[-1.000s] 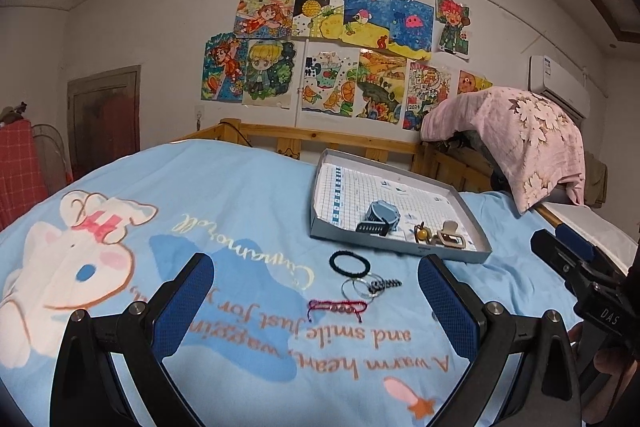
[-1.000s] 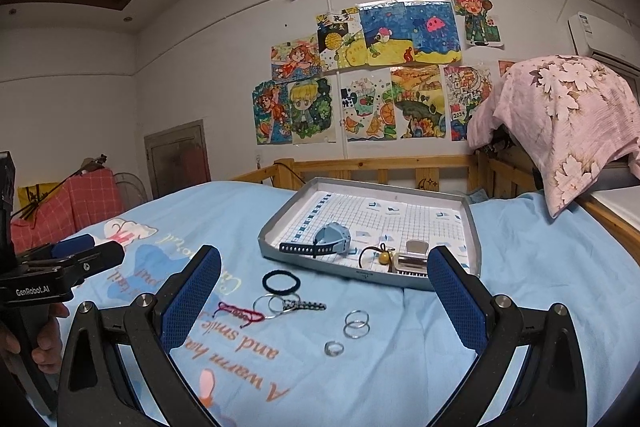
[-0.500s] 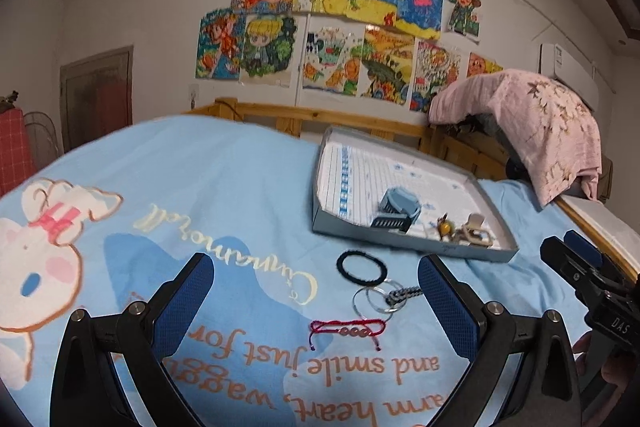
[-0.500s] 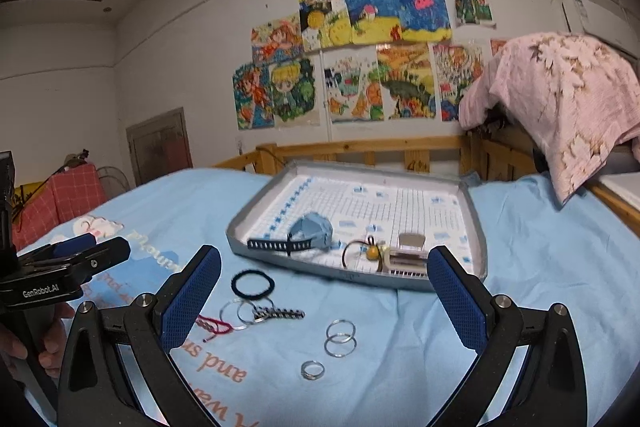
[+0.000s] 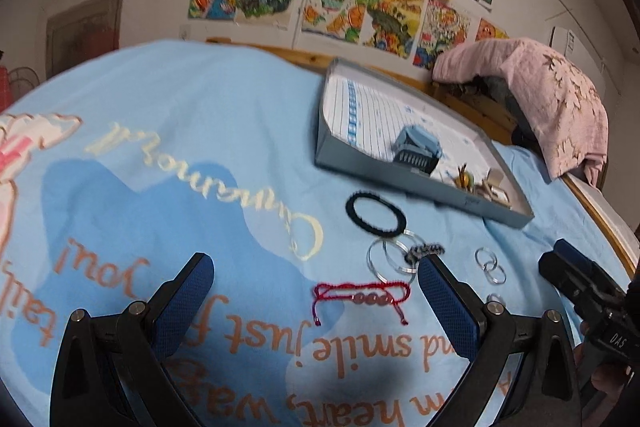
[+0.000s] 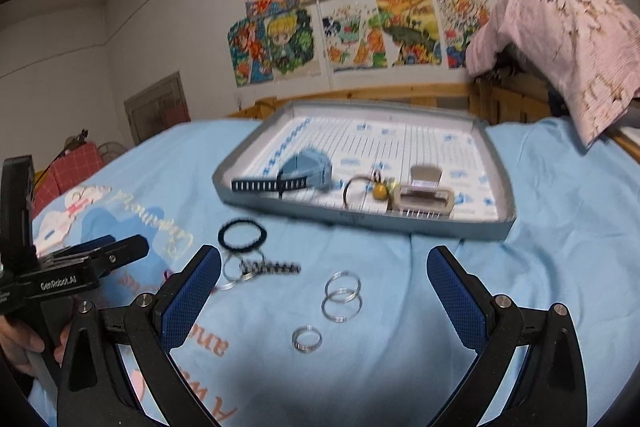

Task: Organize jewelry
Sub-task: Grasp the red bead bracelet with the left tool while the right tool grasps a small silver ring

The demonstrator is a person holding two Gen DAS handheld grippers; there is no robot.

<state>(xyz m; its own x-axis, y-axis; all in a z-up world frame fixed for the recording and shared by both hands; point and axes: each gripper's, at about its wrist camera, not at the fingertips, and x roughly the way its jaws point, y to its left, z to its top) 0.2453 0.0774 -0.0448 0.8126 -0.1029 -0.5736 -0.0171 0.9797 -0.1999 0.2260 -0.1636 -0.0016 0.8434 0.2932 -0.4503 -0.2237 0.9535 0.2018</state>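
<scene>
In the left wrist view the left gripper (image 5: 314, 301) sat at the bottom of the frame with its blue pads spread wide and nothing between them, and the red cord bracelet (image 5: 362, 297) lay on the blue bedsheet (image 5: 200, 155) in the gap just beyond the pads. That bracelet was almost lost in the right wrist view, where only a sliver of red showed at the left finger's edge. Above it, right of centre, lay the black bead bracelet (image 5: 375, 214), touching a pair of thin clear hoops (image 5: 390, 261) crossed by a small dark beaded piece (image 5: 426, 251). The grey tray (image 5: 424, 183) stood in the upper right of centre, holding a blue watch (image 5: 418, 147) and small items that blurred together from this side. The right wrist view opened the tray (image 6: 360, 219) more plainly: the watch (image 6: 306, 171) with its dark strap stretched left, a key ring with a yellow bead (image 6: 378, 189), and a beige hair clip (image 6: 426, 197) near the front wall. The right gripper (image 6: 324, 301) was also released and empty, with two linked silver rings (image 6: 341, 295) and a single ring (image 6: 307, 338) lying on the sheet between its pads; the left view showed these only small at its right edge. The black bead bracelet (image 6: 242, 235) lay left of centre.
</scene>
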